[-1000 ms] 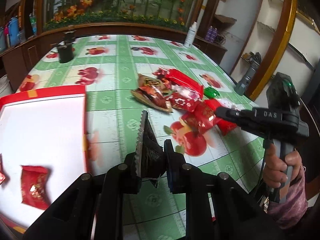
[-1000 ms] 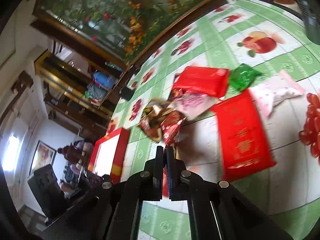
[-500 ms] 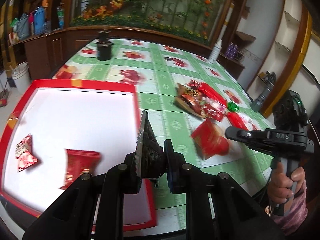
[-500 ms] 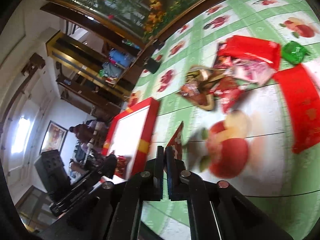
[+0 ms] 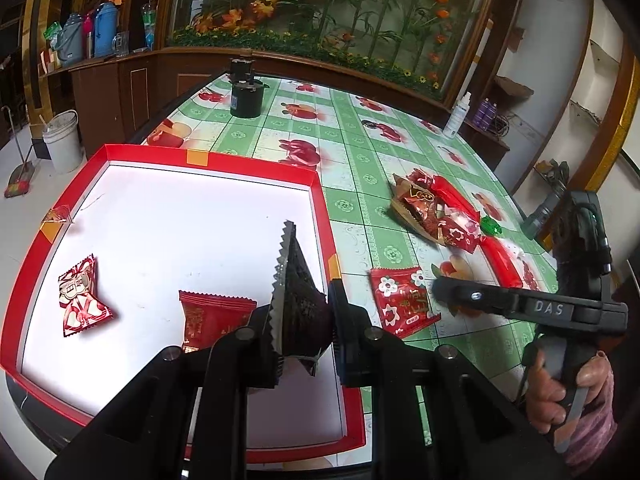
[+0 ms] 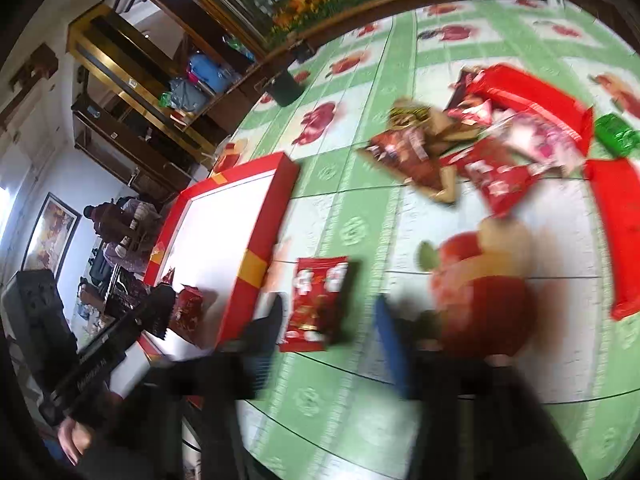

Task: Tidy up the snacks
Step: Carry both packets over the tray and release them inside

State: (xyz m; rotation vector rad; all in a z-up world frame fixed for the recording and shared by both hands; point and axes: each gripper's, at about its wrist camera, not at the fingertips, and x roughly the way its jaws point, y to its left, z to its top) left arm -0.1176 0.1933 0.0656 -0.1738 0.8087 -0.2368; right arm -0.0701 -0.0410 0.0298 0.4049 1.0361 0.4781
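Between opening right gripper (image 6: 328,320) fingers, seemingly untouched: red floral packet (image 6: 316,300); left gripper (image 5: 306,332) clamps dark packet (image 5: 296,292)

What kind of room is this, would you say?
Probably a home dining or living room: a table under a fruit-print tablecloth, thermos flasks on a wooden sideboard, and a large floral mural behind.

Red-rimmed white tray (image 5: 316,200); green-and-white fruit-print tablecloth (image 5: 352,152); red flowered snack packet (image 5: 404,306); dark, perhaps maroon, packet (image 5: 298,300).
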